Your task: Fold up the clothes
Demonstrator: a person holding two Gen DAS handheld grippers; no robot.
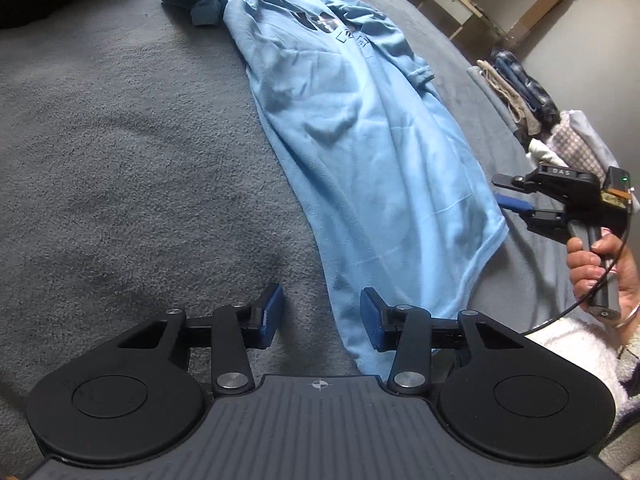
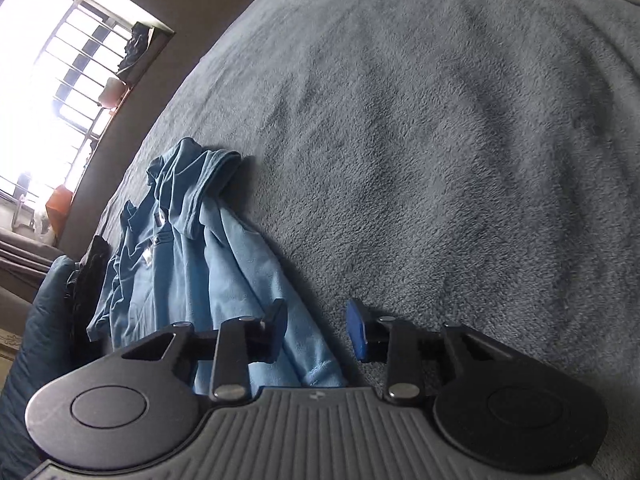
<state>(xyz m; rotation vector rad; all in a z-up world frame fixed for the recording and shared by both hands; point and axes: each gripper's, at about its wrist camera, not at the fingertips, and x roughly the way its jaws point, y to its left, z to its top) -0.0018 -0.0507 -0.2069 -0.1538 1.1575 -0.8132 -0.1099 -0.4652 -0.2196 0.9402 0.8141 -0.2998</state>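
- Nearest the left wrist camera, the left gripper (image 1: 320, 318) hangs low over the bed with its blue-padded jaws apart; the bottom hem corner of the shirt lies in the gap, close to the right-hand pad, and neither pad presses on it.
- Light blue short-sleeved polo shirt (image 1: 360, 152): it lies stretched out lengthwise on the grey fleece blanket (image 1: 120, 160), collar end far from the camera, hem end near, with wrinkles through the body and one sleeve bunched at the far end.
- Dark print and small badges show on the chest (image 1: 320, 26), though they are too small to read.
- Right gripper (image 1: 516, 194), seen from the left wrist view, sits just beside the shirt's other hem corner, held by a hand (image 1: 600, 264) wrapped round its grey handle, with a white fluffy sleeve (image 1: 572, 344) below.
- Its jaws stand apart; in the right wrist view (image 2: 318, 330) the shirt's hem edge (image 2: 304, 360) lies between the pads without being squeezed, nearer the left-hand pad.
- Stacked folded fabrics (image 1: 520, 92) rest at the far right edge of the bed.
- Barred bright window (image 2: 60, 92) fills the upper left of the right wrist view, with a dark blue quilted cushion (image 2: 36, 320) at the left edge.
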